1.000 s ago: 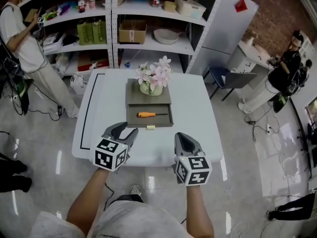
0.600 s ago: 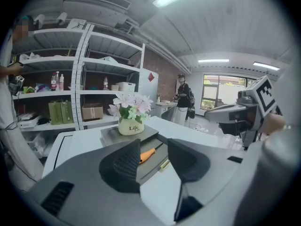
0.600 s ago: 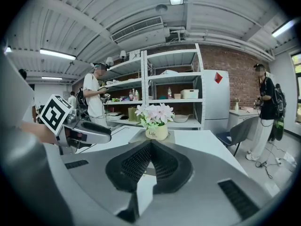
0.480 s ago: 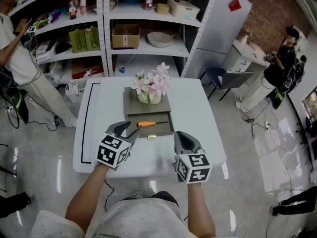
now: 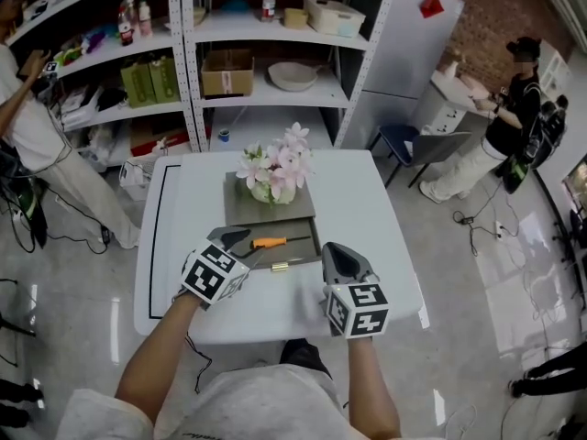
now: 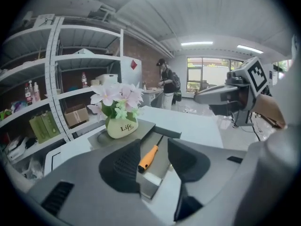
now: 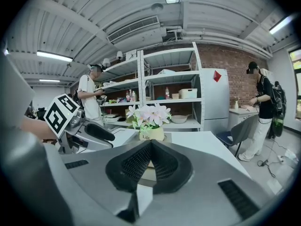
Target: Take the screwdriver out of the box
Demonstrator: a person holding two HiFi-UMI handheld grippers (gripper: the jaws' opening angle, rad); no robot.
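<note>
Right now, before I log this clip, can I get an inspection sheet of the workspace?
Surface: white square table, with a black line along its left side.
Job's things: orange-handled screwdriver lies in the open drawer of the flat grey box.
Clutter: cream pot of pink flowers on the box top.
Grippers: left tongs open at the drawer's front, the screwdriver handle lined up in the gap, not gripped; right tongs shut, empty, over the table's near part.
Cables: nothing seen on the table; floor cable at the right.
Surroundings: white shelving behind, blue chair, people standing at both sides.
</note>
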